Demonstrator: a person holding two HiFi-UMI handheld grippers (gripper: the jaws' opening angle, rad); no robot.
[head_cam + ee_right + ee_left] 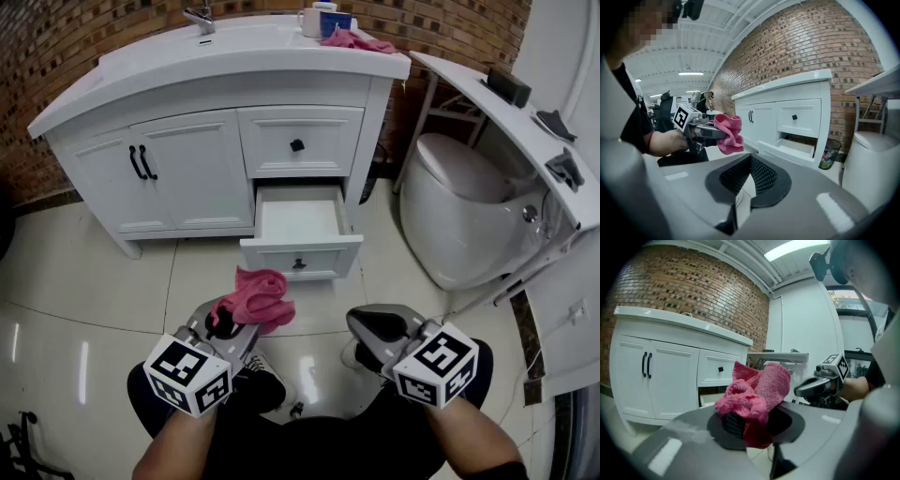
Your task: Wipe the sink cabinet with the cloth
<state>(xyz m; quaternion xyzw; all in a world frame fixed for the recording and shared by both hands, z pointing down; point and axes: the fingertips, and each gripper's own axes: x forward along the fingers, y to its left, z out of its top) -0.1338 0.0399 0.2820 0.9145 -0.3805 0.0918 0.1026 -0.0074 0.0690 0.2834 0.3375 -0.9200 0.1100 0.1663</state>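
Below the white cabinet (187, 169), 1 drawer (300, 220) open, the left gripper (228, 323) clenched a cloth (258, 295); the right gripper (373, 328) was closed, empty.

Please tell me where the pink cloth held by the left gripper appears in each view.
Head view: pink cloth, lower centre-left.
Left gripper view: cloth at centre, between the jaws.
Right gripper view: cloth left of centre.
Shared landmark: the open drawer.

Open floor (84, 281) ahead of you, left, up to cabinet doors (183, 173). Open drawer (300, 220) juts toward you; toilet (464, 211) blocks right.
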